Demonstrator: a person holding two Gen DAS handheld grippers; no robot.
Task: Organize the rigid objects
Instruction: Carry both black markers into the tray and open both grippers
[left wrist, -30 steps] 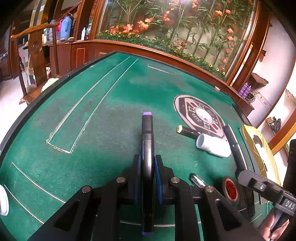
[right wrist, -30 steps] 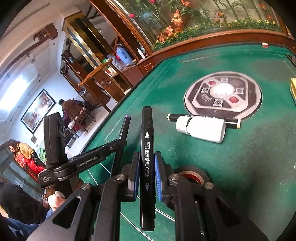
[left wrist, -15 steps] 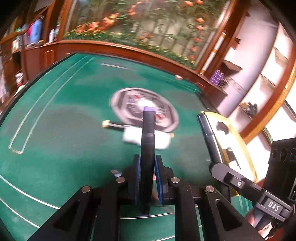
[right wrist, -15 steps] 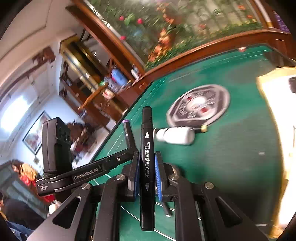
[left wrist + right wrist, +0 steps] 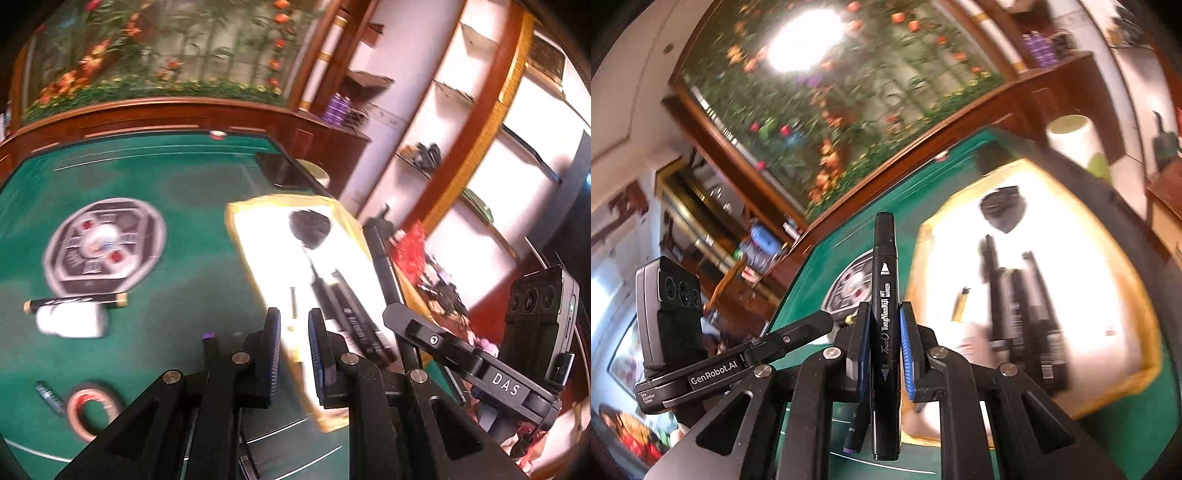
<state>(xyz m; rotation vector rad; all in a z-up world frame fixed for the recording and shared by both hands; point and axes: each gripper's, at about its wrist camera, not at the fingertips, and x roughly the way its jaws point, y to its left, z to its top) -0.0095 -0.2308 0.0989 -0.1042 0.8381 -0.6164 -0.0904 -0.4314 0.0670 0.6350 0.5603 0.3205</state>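
Observation:
My left gripper is open over the near left edge of a yellow-rimmed white tray; its purple-capped marker has dropped out left of the fingers. The tray holds several black markers and a dark round object. My right gripper is shut on a black art marker, upright, left of the tray. The purple-capped marker shows below the right fingers.
On the green felt table lie a white bottle, a gold-tipped black pen, a tape roll, a small silver tube and a round centre panel. A wooden rail and shelves stand to the right.
Both grippers swung right toward the tray. My left gripper opened and let go of the purple-capped marker, which now falls beside it. The right gripper still holds its marker.

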